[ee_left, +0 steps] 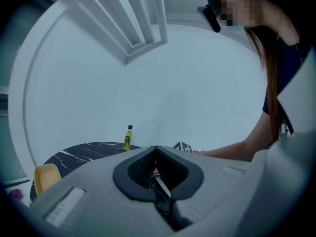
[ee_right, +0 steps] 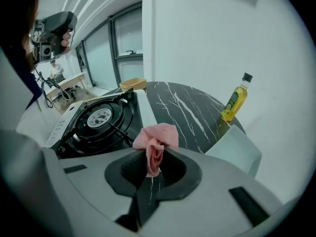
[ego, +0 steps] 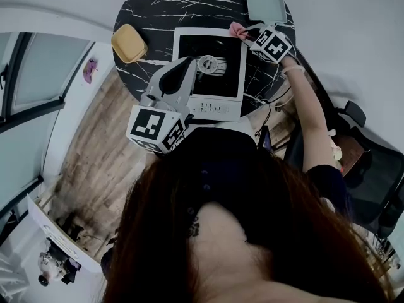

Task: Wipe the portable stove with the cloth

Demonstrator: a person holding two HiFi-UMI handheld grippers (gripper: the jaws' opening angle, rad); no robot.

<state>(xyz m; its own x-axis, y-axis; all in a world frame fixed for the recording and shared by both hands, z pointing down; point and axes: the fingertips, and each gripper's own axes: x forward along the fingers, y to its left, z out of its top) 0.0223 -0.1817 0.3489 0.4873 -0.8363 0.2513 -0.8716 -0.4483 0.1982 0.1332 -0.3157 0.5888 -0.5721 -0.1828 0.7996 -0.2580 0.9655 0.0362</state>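
1. Cloth of soft pink fabric (ee_right: pixel 157 138) sits bunched between the jaws of the right gripper (ee_right: pixel 154 154). The jaws are clamped tight on it, and a crumpled tuft pokes past their tips.
2. In the head view the cloth (ego: pixel 238 30) and right gripper (ego: pixel 248 34) are at the far right corner of the portable stove (ego: pixel 189 49). The stove is a white-framed, black-topped box with a round metal burner (ego: pixel 207 64) in its middle. It stands toward the near edge of a round black marble-patterned table (ego: pixel 164 5).
3. The grasp looks finished and wiping seems to be starting from that corner. I cannot tell whether the cloth touches the stove.
4. The next move likely calls for pressing the tuft flat on the black top and sweeping across it. The raised pan supports around the burner (ee_right: pixel 101 115) could snag the fabric, so the sweep should go around them.
5. The left gripper (ego: pixel 188 64) hangs above the stove's near left part. Its jaws are together (ee_left: pixel 156 149) with nothing held between them.
6. A yellow container (ego: pixel 129 43) sits at the table's left edge and a pale flat tray (ego: pixel 265 0) at its far edge. A small yellow oil bottle (ee_right: pixel 234 100) shows only in the gripper views.
7. The person's hair (ego: pixel 252 232) fills the lower head view, and the left gripper covers part of the stove's near left side.
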